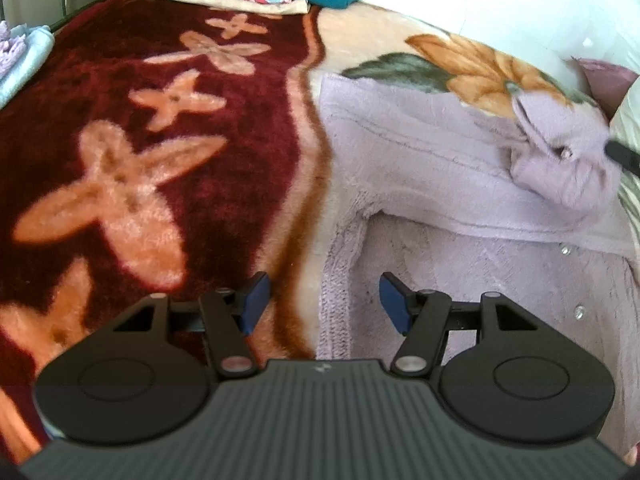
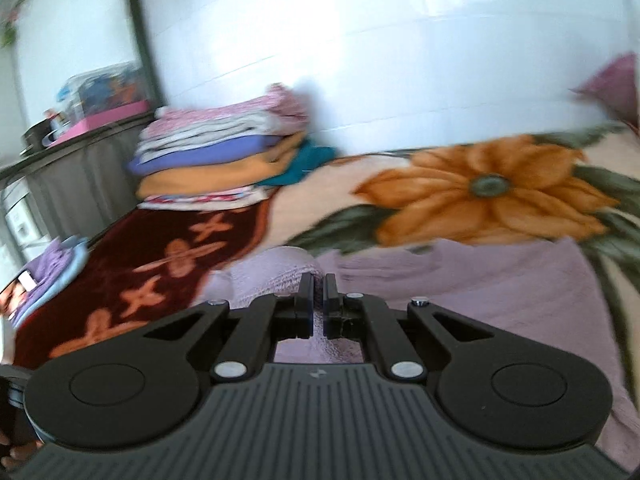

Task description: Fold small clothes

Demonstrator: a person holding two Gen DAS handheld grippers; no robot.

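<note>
A fold is under way on the bed (image 1: 168,184): I have the right tongs (image 2: 319,285) clamped on a bunched part of the lilac knit garment (image 1: 420,152), which lies spread on the cream, flowered half of the blanket, toward the bed's right side, with its near panel showing a row of small snaps. In the left wrist view the pinched part, probably a sleeve, is raised off the rest of the garment near the bed's right edge, with a dark fingertip just showing behind it. In the right wrist view the fingers stand together with lilac knit gathered between and in front of them, and the picture is smeared, so I judge this hand is in mid-carry. The left tongs (image 1: 324,300) stand apart and empty, angled down over the garment's left edge where it meets the blanket's wavy brown border; nothing is between the blue pads (image 1: 394,300). As I read it, the step is bringing the sleeve in over the body of the garment. The next move calls for laying that piece flat across the middle before letting go, while my left tongs either pin the near edge or take it for the matching fold. A stack of folded clothes (image 2: 224,152) waits at the bed's far end, and a smaller pile (image 1: 24,56) sits at its left edge.
</note>
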